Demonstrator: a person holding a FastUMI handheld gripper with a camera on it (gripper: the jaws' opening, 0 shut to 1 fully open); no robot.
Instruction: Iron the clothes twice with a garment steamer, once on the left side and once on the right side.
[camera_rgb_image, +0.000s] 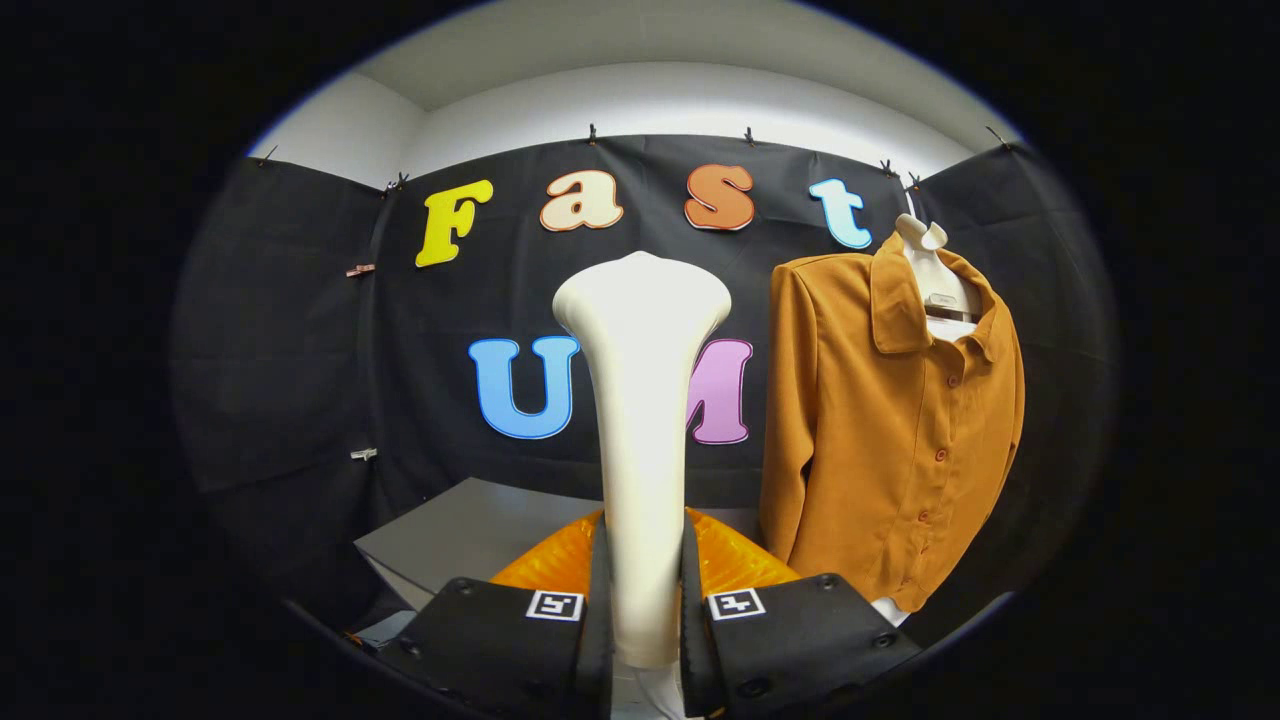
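**Steamer clamped upright, shirt off at two o'clock**

The gripper (645, 600) has both black fingers (520, 640) pressed against the neck of the cream garment steamer (640, 420), one on each side, with no gap showing between pad and handle. The steamer stands upright between them and rises straight toward twelve o'clock, flaring into a broad head at the top. Its lower end drops out of sight between the fingers.

The orange shirt (890, 420) hangs at about two o'clock from the steamer's head, on a white hanger (925, 250), buttoned front facing this way. A clear strip of black booth wall (300, 350) separates the steamer's head from the shirt's near sleeve edge; the two are apart, not touching. From nine to eleven o'clock there is open room along the wall.

A grey table (470, 530) lies beyond the fingers at about ten o'clock, its near corner and left edge visible. An orange, ridged piece (735, 560) shows just behind the fingers on either side of the steamer; what it is cannot be made out. The shirt's hem is partly cut off behind the right finger, with something white (890, 608) peeking below it.
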